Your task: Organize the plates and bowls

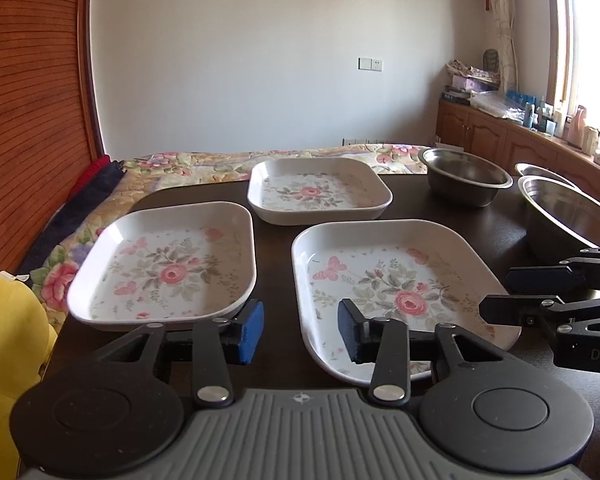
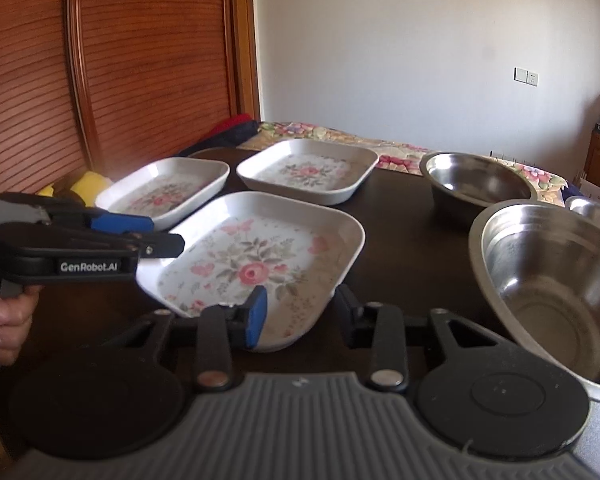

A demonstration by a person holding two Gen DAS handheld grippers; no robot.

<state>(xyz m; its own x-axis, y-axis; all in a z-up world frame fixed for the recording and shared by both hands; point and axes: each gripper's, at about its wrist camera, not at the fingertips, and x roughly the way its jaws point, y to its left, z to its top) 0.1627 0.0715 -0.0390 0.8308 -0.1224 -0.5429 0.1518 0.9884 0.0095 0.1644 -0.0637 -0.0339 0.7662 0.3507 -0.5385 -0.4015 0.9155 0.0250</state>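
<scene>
Both tools, left (image 1: 301,330) and right (image 2: 300,312), hover spread (nothing gripped) over floral plates (image 1: 392,280).

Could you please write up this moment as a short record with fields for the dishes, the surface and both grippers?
surface: dark table
plates: three floral plates, none stacked; near plate, left plate, far plate
bowls: three steel bowls; near bowl, far bowl, a third bowl mostly out of frame
left gripper: open, empty
right gripper: open, empty, at the near plate's front edge
</scene>
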